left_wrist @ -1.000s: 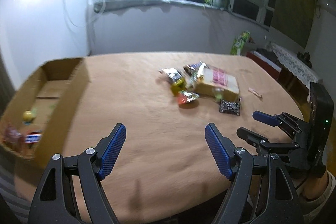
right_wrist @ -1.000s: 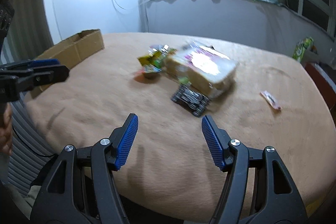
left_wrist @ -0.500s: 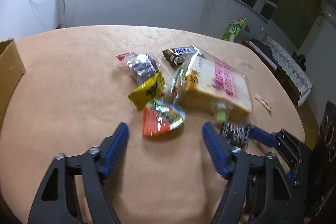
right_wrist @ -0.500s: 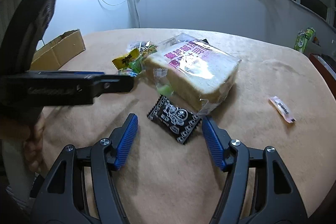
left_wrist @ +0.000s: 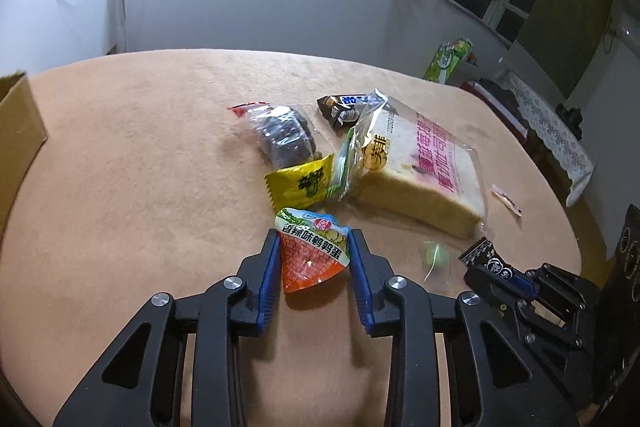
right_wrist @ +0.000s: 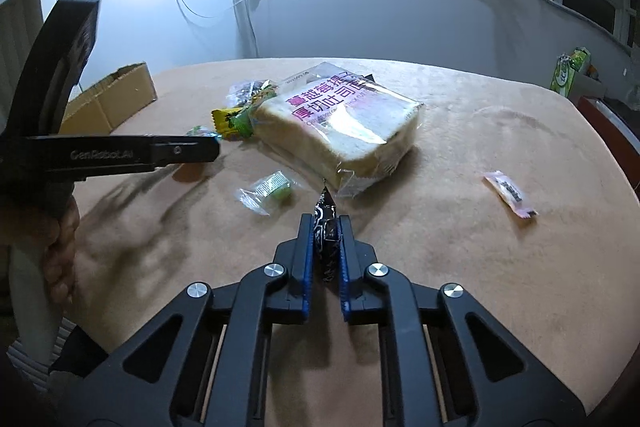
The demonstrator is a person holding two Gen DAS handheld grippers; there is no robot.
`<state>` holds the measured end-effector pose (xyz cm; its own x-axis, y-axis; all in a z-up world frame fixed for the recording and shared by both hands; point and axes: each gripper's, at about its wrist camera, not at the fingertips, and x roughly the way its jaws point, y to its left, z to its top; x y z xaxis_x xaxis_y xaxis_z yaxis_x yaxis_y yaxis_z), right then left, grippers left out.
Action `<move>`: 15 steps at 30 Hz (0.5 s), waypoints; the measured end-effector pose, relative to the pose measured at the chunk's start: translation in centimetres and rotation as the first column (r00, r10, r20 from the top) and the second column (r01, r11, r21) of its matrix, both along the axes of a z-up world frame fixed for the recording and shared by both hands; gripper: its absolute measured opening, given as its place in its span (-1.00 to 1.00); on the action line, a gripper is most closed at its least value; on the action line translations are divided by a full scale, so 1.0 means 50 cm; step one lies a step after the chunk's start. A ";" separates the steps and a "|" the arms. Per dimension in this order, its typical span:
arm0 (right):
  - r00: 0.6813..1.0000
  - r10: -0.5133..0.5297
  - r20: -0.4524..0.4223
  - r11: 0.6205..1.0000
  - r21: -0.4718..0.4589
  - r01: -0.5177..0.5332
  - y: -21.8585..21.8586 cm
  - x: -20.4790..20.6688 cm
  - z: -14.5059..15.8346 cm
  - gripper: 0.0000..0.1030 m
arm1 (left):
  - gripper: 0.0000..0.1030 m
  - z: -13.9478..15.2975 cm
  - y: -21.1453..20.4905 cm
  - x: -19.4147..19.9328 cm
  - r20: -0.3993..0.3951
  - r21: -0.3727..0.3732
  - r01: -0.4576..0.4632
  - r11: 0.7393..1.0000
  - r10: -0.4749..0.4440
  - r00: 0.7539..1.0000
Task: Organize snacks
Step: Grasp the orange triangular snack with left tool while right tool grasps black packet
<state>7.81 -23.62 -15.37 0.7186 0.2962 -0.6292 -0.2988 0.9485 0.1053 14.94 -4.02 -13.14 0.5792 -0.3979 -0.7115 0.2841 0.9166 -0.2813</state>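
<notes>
An orange and green snack packet (left_wrist: 310, 259) lies on the tan table (left_wrist: 140, 167) at the near side of the snack pile. My left gripper (left_wrist: 314, 239) has its jaws closing, and the blue pads touch both sides of that packet. A small black patterned packet (right_wrist: 324, 205) stands on edge between the pads of my right gripper (right_wrist: 326, 221), which is shut on it. It shows in the left wrist view as the black packet (left_wrist: 486, 259) at the right gripper's tip. A bagged bread loaf (right_wrist: 340, 131) lies just beyond.
A yellow packet (left_wrist: 300, 183), a clear bag of dark snacks (left_wrist: 284, 139) and a black bar (left_wrist: 344, 107) lie beside the loaf. A green candy (right_wrist: 272, 189) and a pink wrapper (right_wrist: 510, 193) lie loose. A cardboard box (right_wrist: 108, 103) stands at the table's left edge.
My left gripper swung from the box side to the pile, dropped, and closed around the orange packet. My right gripper moved up to the black packet and shut on it.
</notes>
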 end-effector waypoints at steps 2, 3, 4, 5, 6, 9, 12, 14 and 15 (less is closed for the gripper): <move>1.000 0.015 -0.007 1.000 0.002 -0.015 0.002 -0.007 0.002 -0.79 | -0.41 0.001 0.013 -0.019 0.006 -0.004 -0.007 1.000 0.007 1.000; 1.000 0.013 -0.001 1.000 0.004 -0.013 0.003 -0.009 0.005 -0.78 | -0.41 0.001 0.022 -0.032 0.008 -0.008 -0.011 1.000 0.011 1.000; 1.000 0.016 0.007 1.000 0.004 -0.016 0.008 -0.009 0.009 -0.66 | -0.41 0.002 0.029 -0.040 0.011 -0.010 -0.016 1.000 0.016 1.000; 1.000 0.028 0.006 1.000 -0.002 -0.028 0.017 -0.007 0.011 -0.54 | -0.41 0.005 0.042 -0.058 0.018 -0.015 -0.028 0.999 0.028 0.999; 0.999 0.034 0.009 0.999 -0.008 -0.034 0.025 -0.007 0.012 -0.31 | -0.41 0.008 0.051 -0.068 0.022 -0.024 -0.034 0.999 0.035 0.999; 0.999 0.042 0.004 0.999 -0.033 -0.042 0.051 0.008 0.011 -0.25 | -0.41 0.026 0.072 -0.104 0.054 -0.032 -0.053 0.998 0.055 0.997; 0.999 0.033 -0.006 0.998 -0.046 -0.033 0.056 0.007 0.004 -0.25 | -0.41 0.047 0.087 -0.133 0.087 -0.033 -0.064 0.997 0.067 0.994; 1.000 0.021 0.000 0.997 -0.072 -0.021 0.050 -0.005 -0.001 -0.25 | -0.41 0.058 0.096 -0.144 0.105 -0.026 -0.064 0.998 0.067 0.992; 1.000 0.021 0.002 0.997 -0.072 -0.021 0.046 -0.009 -0.003 -0.25 | -0.41 0.063 0.097 -0.151 0.113 -0.023 -0.064 0.998 0.067 0.991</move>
<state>7.35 -21.32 -15.51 0.7141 0.2652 -0.6479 -0.3191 0.9470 0.0359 7.38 0.82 -10.00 0.6813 -0.3697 -0.6318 0.2548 0.9289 -0.2687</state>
